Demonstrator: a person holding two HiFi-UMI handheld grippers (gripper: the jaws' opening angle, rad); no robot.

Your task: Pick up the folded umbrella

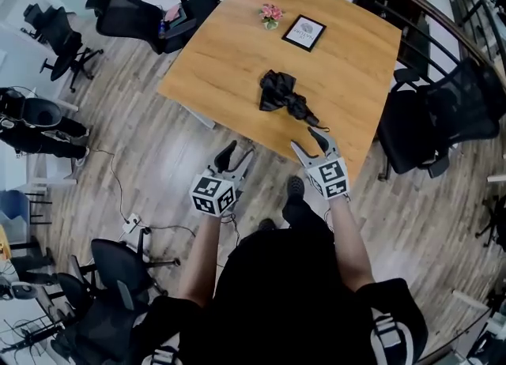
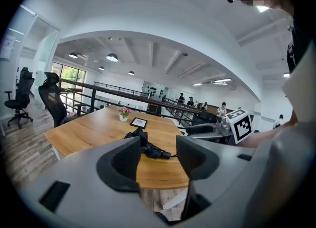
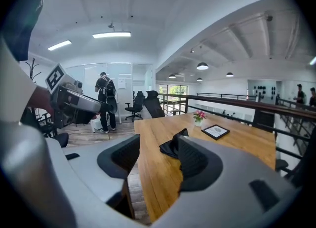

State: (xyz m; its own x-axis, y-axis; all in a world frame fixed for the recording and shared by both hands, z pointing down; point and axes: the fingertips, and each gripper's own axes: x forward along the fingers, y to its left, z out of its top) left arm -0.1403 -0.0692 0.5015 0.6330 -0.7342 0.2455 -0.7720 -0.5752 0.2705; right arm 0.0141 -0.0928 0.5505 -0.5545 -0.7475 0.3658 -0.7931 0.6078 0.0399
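On the table (image 1: 221, 55), a black folded umbrella (image 1: 283, 95), right hand-held gripper (image 1: 305, 139) near it, left hand-held gripper (image 1: 237, 152) alongside, both wide, empty.

A big bright room with a white curved ceiling (image 3: 148, 5) and round lamps (image 2: 112, 57) up high. Long strip lights (image 3: 111, 35) too. Brown wood floor (image 1: 158, 158) below. A square wooden bench (image 1: 213, 63) in the middle, black chairs on wheels (image 1: 130, 16) around it. A dark railing (image 2: 103, 90) along the far side. Tall windows (image 2: 69, 75) far off, glass walls (image 3: 126, 89) on the other side.
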